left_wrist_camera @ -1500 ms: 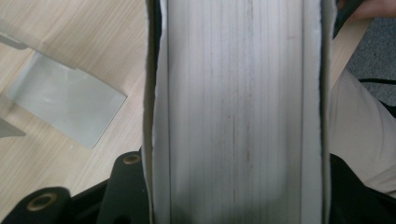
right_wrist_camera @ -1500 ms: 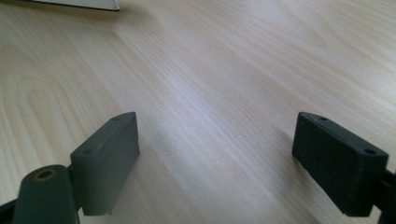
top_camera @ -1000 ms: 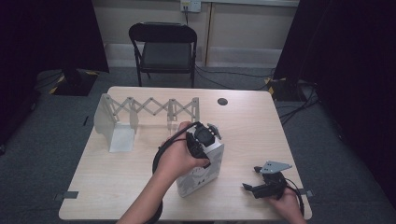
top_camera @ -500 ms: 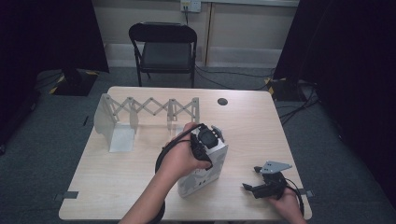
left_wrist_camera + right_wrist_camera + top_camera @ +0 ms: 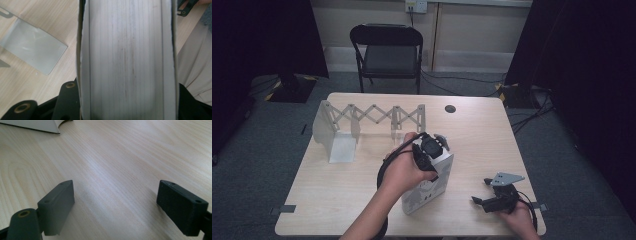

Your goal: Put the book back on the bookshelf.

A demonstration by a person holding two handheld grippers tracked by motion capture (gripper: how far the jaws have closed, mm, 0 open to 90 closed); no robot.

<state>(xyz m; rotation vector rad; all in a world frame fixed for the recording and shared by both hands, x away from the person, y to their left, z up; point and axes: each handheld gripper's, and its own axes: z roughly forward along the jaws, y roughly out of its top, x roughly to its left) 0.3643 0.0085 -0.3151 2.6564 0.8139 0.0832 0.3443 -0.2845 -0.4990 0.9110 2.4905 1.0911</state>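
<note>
Since a second ago, little has moved: the left gripper (image 5: 432,148) still clamps the top of a thick white book (image 5: 427,185), standing on edge just in front of the grey folding rack (image 5: 362,120). Right of the book, the right gripper (image 5: 492,200) rests on the table (image 5: 492,135), jaws spread, holding nothing.

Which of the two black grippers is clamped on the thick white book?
The left gripper: its jaws squeeze the thick white book, standing tilted on the wooden table. The right gripper rests open, apart.
</note>
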